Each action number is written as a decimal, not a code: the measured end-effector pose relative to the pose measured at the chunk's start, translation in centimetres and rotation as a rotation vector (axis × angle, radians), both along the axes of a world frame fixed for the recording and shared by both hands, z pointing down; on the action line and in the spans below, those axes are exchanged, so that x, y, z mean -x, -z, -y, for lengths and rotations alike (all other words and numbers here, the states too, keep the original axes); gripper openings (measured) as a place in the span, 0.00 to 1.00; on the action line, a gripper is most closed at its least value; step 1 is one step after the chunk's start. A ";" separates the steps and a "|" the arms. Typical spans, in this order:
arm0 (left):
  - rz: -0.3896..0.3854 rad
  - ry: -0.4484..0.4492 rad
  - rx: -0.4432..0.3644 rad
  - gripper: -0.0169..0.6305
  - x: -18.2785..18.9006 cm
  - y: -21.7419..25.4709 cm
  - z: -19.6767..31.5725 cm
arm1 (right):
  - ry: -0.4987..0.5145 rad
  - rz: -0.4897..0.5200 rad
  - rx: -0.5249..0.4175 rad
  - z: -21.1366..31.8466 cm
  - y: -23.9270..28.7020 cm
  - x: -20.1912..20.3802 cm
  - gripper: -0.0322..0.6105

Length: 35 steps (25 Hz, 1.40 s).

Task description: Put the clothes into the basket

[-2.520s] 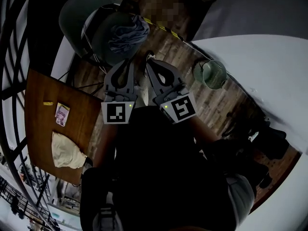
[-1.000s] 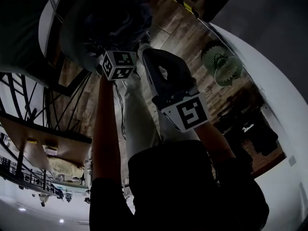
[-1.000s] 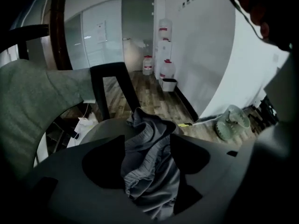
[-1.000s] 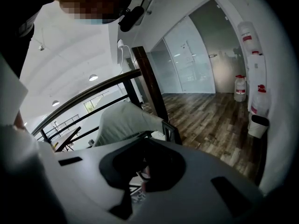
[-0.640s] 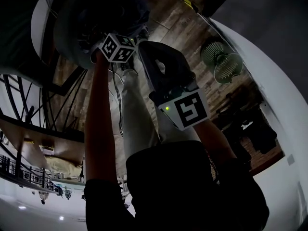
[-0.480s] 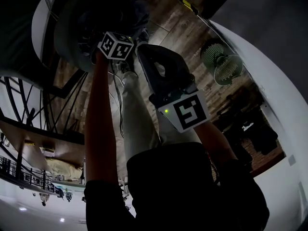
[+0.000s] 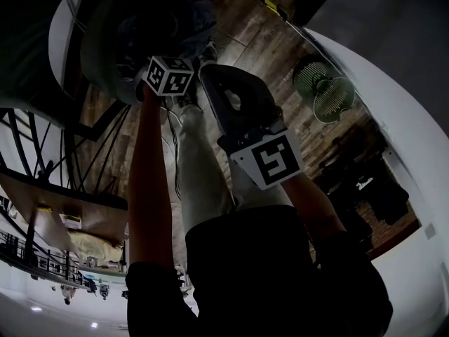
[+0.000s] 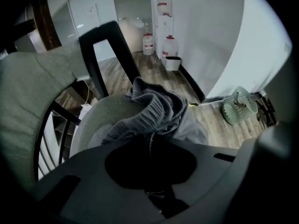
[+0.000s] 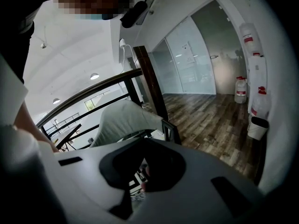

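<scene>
As the left gripper [image 8: 152,141] points down at the chair [image 8: 86,122], its jaws have just been closing and they pinch the grey clothes [image 8: 156,108] lying on the seat. The right gripper [image 9: 148,143] hovers nearby, jaws together, holding nothing.

Dim wood-plank floor [image 7: 256,41], white wall [image 7: 407,139], perhaps a fan [image 7: 324,93].
</scene>
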<state>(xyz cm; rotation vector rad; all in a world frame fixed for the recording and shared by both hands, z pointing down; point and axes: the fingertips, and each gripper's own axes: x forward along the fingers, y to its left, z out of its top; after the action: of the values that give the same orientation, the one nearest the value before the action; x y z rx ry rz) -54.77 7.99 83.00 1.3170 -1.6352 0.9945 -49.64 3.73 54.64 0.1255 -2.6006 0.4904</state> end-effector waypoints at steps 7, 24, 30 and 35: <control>0.026 0.063 -0.145 0.11 -0.7 5.1 -1.6 | -0.027 0.011 -0.024 -1.3 1.2 -0.7 0.06; 0.044 0.185 -0.455 0.11 -3.9 23.2 -9.9 | -0.067 0.098 -0.086 -9.9 9.2 -5.5 0.06; 0.005 0.167 -0.516 0.11 -6.1 29.6 -11.9 | -0.070 0.135 -0.102 -13.3 13.7 -7.6 0.06; -0.042 0.137 -0.557 0.11 -8.5 34.1 -13.0 | -0.082 0.161 -0.116 -15.4 17.5 -8.8 0.07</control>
<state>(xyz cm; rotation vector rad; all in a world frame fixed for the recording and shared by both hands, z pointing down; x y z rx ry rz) -46.22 21.02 48.85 1.5364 -2.0230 0.4341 -40.85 19.15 37.18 0.2419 -2.7915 0.3926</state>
